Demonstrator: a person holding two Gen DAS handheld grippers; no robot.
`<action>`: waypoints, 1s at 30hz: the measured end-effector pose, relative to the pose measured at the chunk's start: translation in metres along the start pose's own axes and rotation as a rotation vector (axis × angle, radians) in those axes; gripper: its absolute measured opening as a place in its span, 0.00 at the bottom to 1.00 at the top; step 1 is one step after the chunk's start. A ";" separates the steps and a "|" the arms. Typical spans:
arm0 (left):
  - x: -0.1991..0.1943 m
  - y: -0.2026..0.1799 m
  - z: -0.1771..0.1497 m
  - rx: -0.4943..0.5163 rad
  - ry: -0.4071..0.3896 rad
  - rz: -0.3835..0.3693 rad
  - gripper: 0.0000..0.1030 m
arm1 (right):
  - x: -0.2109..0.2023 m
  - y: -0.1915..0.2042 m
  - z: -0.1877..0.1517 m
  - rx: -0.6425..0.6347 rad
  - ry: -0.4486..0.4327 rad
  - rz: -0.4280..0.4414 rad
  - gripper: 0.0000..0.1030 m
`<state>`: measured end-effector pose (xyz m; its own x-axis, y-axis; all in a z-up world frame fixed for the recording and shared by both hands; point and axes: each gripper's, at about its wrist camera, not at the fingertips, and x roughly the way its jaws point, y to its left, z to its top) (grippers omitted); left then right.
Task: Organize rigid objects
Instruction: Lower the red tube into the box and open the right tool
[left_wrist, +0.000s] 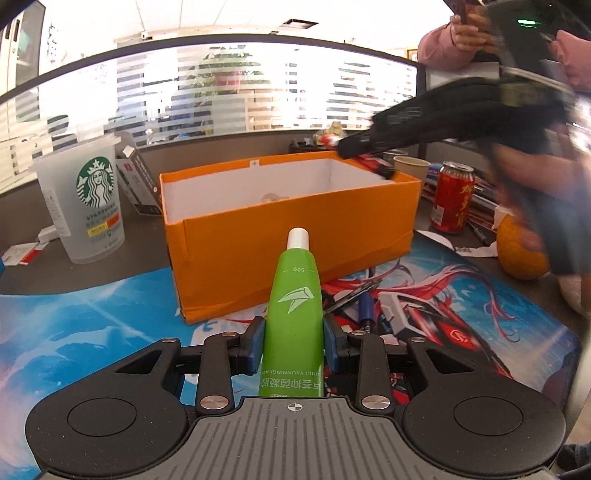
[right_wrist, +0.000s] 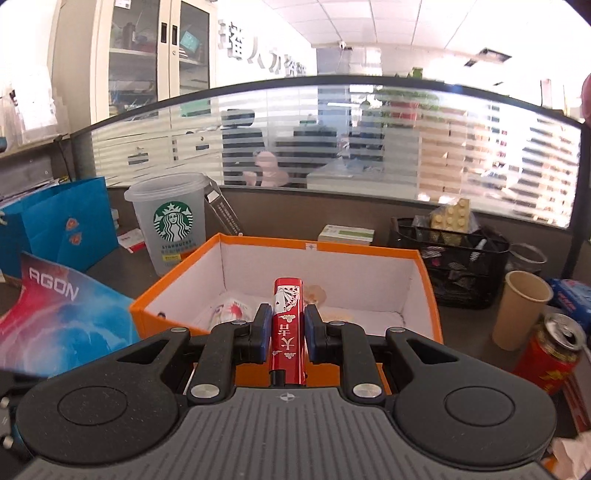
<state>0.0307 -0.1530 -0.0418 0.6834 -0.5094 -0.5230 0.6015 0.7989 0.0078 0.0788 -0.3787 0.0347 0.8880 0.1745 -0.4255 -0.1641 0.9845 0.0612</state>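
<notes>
My left gripper (left_wrist: 293, 341) is shut on a green tube (left_wrist: 293, 314) with a white cap, held above the desk mat in front of an orange box (left_wrist: 288, 236). My right gripper (right_wrist: 287, 330) is shut on a red lighter (right_wrist: 288, 325) with playing-card print, held over the near rim of the same orange box (right_wrist: 428, 295). In the left wrist view the right gripper (left_wrist: 365, 146) shows blurred at the box's far right corner. A few small items lie on the box's white floor.
A Starbucks cup (left_wrist: 88, 206) (right_wrist: 170, 229) stands left of the box. A red can (left_wrist: 452, 197) (right_wrist: 550, 354), a paper cup (right_wrist: 524, 310), a black mesh basket (right_wrist: 454, 266) and an orange (left_wrist: 517, 251) are on the right. Pens (left_wrist: 364, 306) lie on the printed mat (left_wrist: 92, 325).
</notes>
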 end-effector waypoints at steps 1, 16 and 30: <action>-0.001 -0.001 0.000 0.000 0.001 -0.001 0.30 | 0.008 -0.003 0.004 0.002 0.015 0.002 0.17; -0.012 0.001 0.007 -0.021 -0.018 -0.002 0.30 | 0.140 -0.034 0.019 0.010 0.387 -0.056 0.17; -0.017 0.007 0.023 -0.049 -0.040 -0.003 0.30 | 0.148 -0.031 0.015 -0.044 0.420 -0.065 0.23</action>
<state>0.0328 -0.1461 -0.0135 0.6985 -0.5232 -0.4882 0.5830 0.8117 -0.0357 0.2221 -0.3826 -0.0170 0.6468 0.0817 -0.7582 -0.1399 0.9901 -0.0127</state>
